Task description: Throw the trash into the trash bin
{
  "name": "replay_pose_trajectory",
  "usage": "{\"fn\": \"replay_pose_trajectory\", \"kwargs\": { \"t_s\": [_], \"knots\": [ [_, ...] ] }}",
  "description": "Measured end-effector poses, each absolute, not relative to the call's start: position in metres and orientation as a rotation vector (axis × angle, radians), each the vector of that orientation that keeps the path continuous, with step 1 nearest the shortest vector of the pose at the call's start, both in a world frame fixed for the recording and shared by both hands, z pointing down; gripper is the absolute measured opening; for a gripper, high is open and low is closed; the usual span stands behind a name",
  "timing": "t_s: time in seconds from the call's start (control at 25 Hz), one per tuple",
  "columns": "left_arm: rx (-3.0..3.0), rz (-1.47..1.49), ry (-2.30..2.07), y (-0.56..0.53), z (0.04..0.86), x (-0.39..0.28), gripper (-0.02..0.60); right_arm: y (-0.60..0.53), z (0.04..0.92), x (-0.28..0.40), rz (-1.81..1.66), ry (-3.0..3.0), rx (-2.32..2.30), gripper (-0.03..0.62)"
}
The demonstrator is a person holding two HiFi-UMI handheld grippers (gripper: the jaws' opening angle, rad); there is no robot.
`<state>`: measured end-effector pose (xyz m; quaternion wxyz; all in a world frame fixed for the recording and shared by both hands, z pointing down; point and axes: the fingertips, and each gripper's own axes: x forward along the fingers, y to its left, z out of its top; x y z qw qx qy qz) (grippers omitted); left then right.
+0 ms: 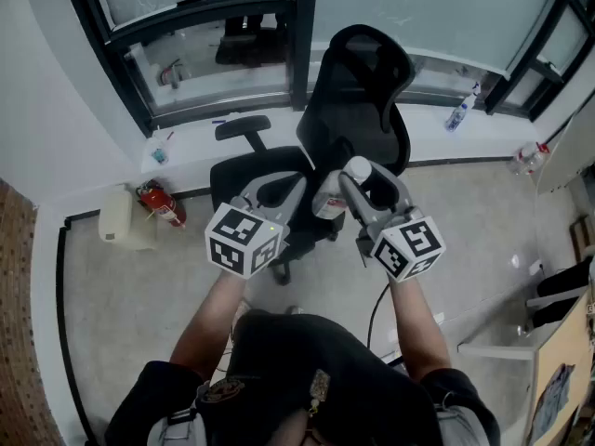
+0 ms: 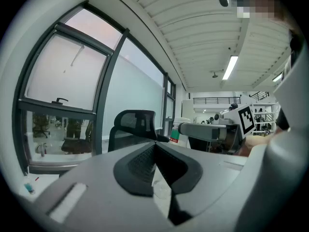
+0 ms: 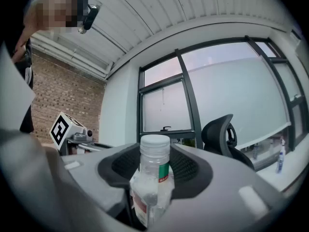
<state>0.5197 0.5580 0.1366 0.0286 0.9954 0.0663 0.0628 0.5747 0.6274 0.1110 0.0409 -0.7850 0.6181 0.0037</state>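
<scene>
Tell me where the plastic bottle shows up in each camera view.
Head view: bottle at centre, between the right gripper's fingers.
Left gripper view: bottle right of centre, behind the right gripper's finger.
Right gripper view: bottle bottom centre, between the fingers.
Shared landmark: black office chair.

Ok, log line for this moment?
left tool: shut on white scrap | right tool: shut on plastic bottle | bin: unseen
</scene>
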Motion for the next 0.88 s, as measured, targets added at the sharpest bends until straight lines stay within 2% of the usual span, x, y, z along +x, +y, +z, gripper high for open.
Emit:
{"fn": "replay_pose_trajectory", "kwargs": {
  "t_s": [0.52,0.88],
  "knots": [
    [3.075,0.195,0.175,0.562,0.136,0.526,0.006,0.631,0.109,0.585,0.0,1.902,-2.366,0.19],
    [3.07,0.219,0.023,0.54,0.141,0.507,0.006,0.608,0.113,0.574,-0.008,2.007,-2.269,0.19]
  ]
}}
